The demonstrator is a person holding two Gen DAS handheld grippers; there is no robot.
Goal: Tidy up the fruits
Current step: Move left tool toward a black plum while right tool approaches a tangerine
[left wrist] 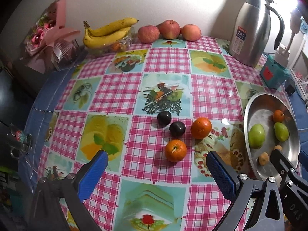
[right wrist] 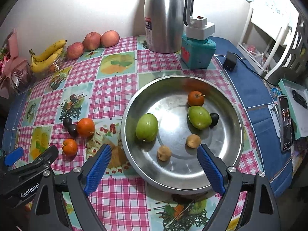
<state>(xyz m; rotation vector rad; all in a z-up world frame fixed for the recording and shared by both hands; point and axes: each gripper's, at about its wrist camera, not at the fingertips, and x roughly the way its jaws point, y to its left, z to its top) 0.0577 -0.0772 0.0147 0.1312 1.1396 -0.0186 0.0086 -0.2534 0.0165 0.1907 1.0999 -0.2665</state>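
Note:
A steel bowl [right wrist: 227, 165] holds two green fruits [right wrist: 146, 127], a small orange [right wrist: 195, 98], a dark plum [right wrist: 214, 119] and two small brown fruits [right wrist: 193, 141]. On the cloth left of it lie two oranges [left wrist: 175, 150] [left wrist: 201, 128] and two dark plums [left wrist: 164, 117] [left wrist: 177, 128]. My left gripper [left wrist: 156, 157] is open and empty, just short of the nearer orange. My right gripper [right wrist: 154, 150] is open and empty over the bowl's near rim. The bowl also shows in the left wrist view [left wrist: 248, 113].
Bananas [left wrist: 107, 31] in a clear dish and three apples [left wrist: 169, 29] line the back wall. A steel jug [left wrist: 252, 28], a teal box [right wrist: 198, 53], a charger [right wrist: 230, 61] and a phone [right wrist: 286, 123] stand at the right. A pink bouquet [left wrist: 52, 38] lies at the back left.

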